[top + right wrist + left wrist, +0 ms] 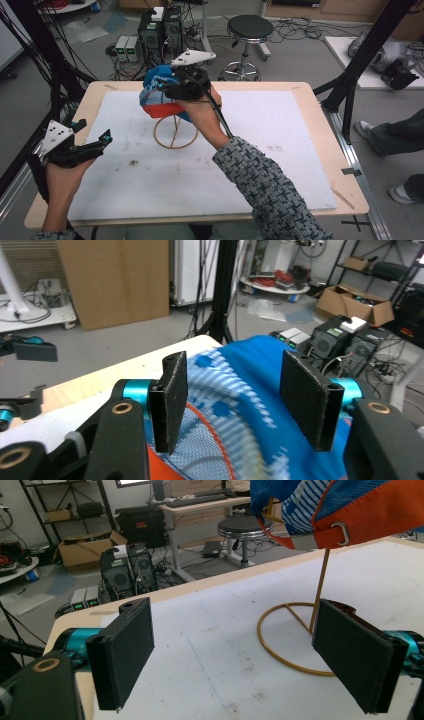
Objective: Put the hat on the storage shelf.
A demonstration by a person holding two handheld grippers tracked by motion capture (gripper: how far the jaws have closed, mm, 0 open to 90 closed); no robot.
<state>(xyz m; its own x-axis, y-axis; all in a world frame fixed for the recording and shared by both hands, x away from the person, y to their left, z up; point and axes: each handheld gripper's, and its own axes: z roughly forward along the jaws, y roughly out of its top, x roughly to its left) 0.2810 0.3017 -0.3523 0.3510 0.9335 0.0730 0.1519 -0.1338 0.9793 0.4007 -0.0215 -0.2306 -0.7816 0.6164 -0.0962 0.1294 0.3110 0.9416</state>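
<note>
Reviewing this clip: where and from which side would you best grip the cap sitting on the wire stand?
Probably the blue crown of the cap, from above. It sits domed on top of the thin gold wire stand, so soft fabric bulges upward there. The right gripper already straddles that crown with its jaws apart. The orange rim hangs lower, close to the upright, and looks harder to reach.

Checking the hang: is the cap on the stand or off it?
On: the cap sits atop the wire stand, above the table; the right gripper has open jaws over it.
</note>
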